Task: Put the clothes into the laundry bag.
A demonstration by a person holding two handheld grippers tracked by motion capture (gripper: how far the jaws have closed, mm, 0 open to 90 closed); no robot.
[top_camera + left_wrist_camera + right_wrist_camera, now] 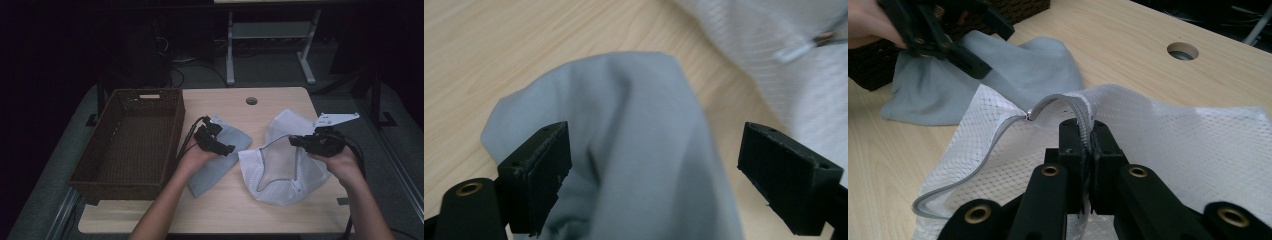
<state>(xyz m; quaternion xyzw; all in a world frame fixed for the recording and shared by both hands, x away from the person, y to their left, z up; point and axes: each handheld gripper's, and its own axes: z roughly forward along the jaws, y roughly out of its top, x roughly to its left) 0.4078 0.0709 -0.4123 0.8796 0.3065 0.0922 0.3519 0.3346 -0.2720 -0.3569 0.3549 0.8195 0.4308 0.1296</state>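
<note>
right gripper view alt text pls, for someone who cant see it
The right gripper pinches the zipper edge of a white mesh bag on a wooden table. Beyond it, the left gripper hovers over a grey cloth.

Wooden table [280, 210] with wicker basket [131, 142], grey cloth [212, 167], mesh bag [285, 165]

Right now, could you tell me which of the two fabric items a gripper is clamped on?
The white mesh laundry bag; the grey cloth lies unclamped.

A white mesh bag [280, 165], a smooth matt grey cloth [220, 160] and a woven wicker basket [127, 145] lie on the pale wood-grain bench [220, 210].
</note>
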